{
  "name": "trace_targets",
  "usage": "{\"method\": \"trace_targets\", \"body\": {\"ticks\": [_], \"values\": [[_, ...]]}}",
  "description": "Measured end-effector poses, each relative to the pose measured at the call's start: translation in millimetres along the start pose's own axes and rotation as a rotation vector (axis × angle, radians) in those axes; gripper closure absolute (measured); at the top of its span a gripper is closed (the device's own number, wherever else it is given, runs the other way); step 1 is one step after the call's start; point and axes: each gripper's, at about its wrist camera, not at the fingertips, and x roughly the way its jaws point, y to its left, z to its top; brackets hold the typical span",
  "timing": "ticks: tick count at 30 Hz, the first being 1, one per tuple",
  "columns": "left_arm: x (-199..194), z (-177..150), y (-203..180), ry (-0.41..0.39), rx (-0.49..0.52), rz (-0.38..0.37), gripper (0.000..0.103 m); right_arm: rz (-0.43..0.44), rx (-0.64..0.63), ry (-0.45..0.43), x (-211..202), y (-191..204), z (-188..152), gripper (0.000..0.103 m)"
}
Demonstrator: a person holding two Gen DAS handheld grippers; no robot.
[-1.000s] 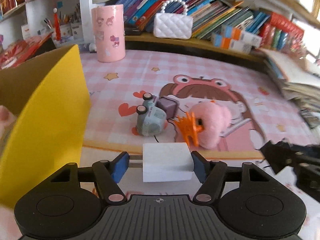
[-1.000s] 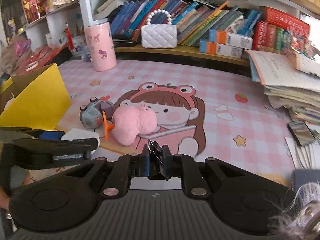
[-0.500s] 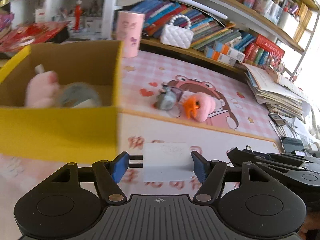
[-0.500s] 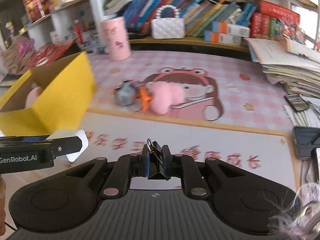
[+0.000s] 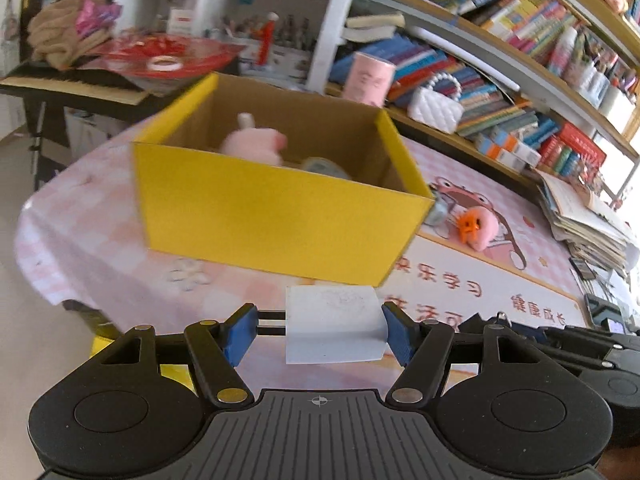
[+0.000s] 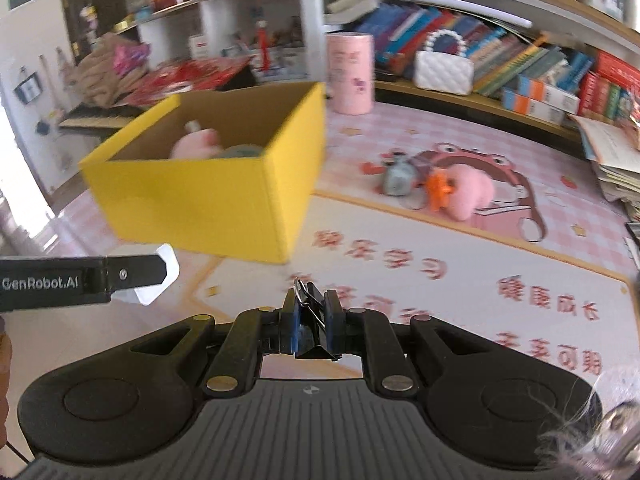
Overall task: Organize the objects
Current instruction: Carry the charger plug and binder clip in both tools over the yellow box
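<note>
My left gripper (image 5: pixel 316 334) is shut on a white block (image 5: pixel 332 322), held in the air short of a yellow box (image 5: pixel 276 216). The box holds a pink plush (image 5: pixel 256 144) and a grey-blue thing. My right gripper (image 6: pixel 311 322) is shut on a black binder clip (image 6: pixel 314 330), above the mat and right of the box (image 6: pixel 208 196). The left gripper and its white block (image 6: pixel 158 280) show at the left of the right wrist view. A grey toy car (image 6: pixel 398 176), an orange claw clip (image 6: pixel 438 188) and a pink plush (image 6: pixel 470 192) lie on the mat.
A pink cup (image 6: pixel 350 72) and a white quilted purse (image 6: pixel 442 70) stand at the back by rows of books. Stacked papers (image 5: pixel 584 216) lie at the right. The table edge (image 5: pixel 48 280) drops off at the left of the box.
Both grippers have pulled back and swung left with their loads. The yellow box now sits centred ahead of the left gripper and its inside shows.
</note>
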Motion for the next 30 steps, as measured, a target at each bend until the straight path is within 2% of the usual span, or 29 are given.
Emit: {"method": "trace_targets", "body": {"ticks": [11,19,30], "values": [[-46,-14,51,-0.048,-0.017,0.022,0.036,0.049,-0.055,-0.011,-17,73,-18,0.091],[-64,-16,68,-0.073,0.002,0.012,0.036,0.041,-0.051,-0.032,-25,103,-24,0.091],[-74,1,87,-0.127,0.010,-0.020,0.036,0.025,-0.061,-0.043,-24,123,-14,0.091]]}}
